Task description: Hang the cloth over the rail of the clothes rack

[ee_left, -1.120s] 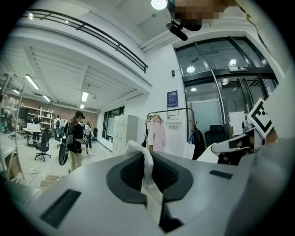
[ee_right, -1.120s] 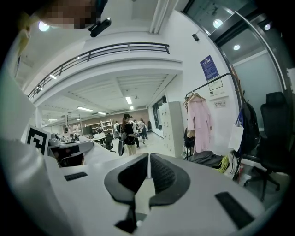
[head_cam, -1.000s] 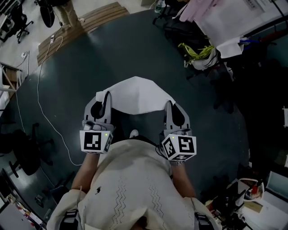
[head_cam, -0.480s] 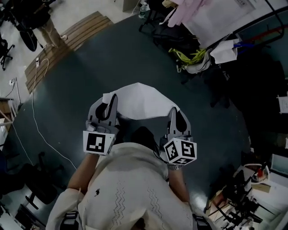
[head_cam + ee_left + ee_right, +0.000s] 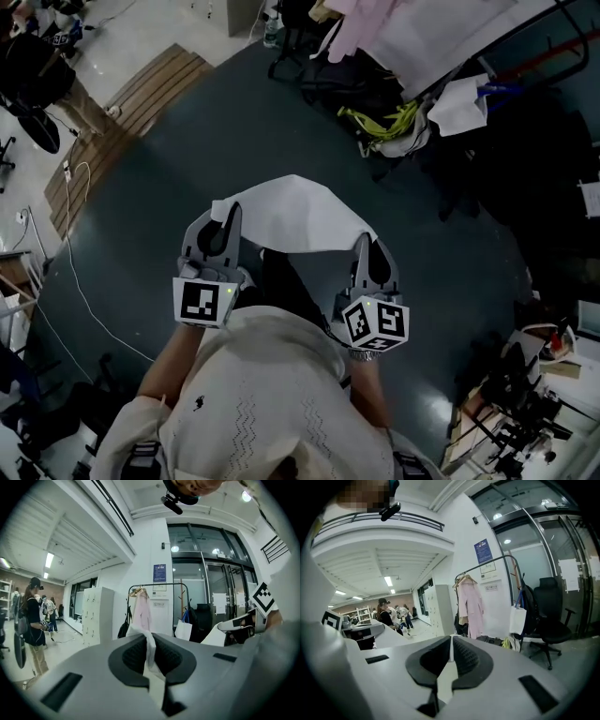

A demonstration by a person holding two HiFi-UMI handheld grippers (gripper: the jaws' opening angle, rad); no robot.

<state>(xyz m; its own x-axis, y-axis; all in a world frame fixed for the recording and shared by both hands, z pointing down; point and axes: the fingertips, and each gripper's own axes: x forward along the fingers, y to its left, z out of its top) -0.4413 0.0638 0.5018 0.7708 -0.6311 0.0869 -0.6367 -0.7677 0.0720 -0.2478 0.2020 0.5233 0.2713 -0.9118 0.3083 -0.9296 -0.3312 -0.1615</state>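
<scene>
Left claw (image 5: 225,214): clenched on one corner of the cloth (image 5: 298,214). White fabric is pinched between its pads, and the claw points roughly level, which holds that corner up off the floor (image 5: 169,159).
Cloth: white, strung between the two claws in front of the person, with its middle bellying out ahead. It hangs above the dark floor and touches no furniture. Holding it by two corners spreads the top edge, which I judge is meant to let it go over a rail in one pass.
Right claw (image 5: 364,246): clenched on the other corner, with a thin white edge showing between its pads. It tips slightly downward, at much the same level as its partner, so the cloth hangs evenly.
Clothes rack (image 5: 487,565): ahead by the wall and well apart from the cloth. It has a black rail with a pink garment (image 5: 469,605) on a hanger.
Step in hand: by my reading, carrying the cloth toward the rack; nothing is draped on the rail yet.
</scene>
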